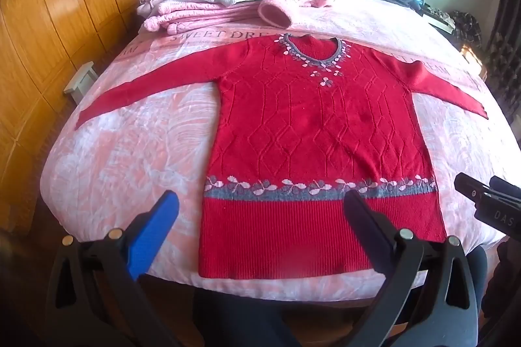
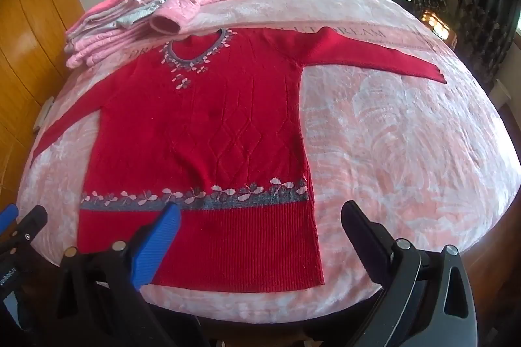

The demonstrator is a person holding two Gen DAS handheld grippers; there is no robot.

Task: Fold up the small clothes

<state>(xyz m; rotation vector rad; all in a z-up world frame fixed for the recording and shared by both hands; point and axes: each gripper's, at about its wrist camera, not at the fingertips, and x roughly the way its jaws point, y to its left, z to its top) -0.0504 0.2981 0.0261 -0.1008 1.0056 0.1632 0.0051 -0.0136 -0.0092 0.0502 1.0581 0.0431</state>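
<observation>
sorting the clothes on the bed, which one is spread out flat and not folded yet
The red knit sweater, lying flat with both sleeves outstretched near the bed's foot. The pink and grey clothes behind its collar are already folded in a stack.

Red knit sweater point(image 1: 312, 119), ribbed hem; plush matt blanket point(image 1: 130, 151); glossy wood wardrobe point(image 1: 49, 21).

One red sweater point(image 1: 312, 125), two claws point(image 1: 260, 207)

1. We see the left gripper point(image 1: 260, 205) as a black plastic clamp with two long fingers; one carries a ribbed blue pad point(image 1: 153, 236), the other point(image 1: 368, 229) is plain black.
2. Round silver bolt heads point(image 1: 405, 233) sit on its hinges.
3. The right gripper point(image 2: 260, 218) is built the same, with a blue pad point(image 2: 156, 246) too.
4. White lettering marks its black body in the left view.
</observation>
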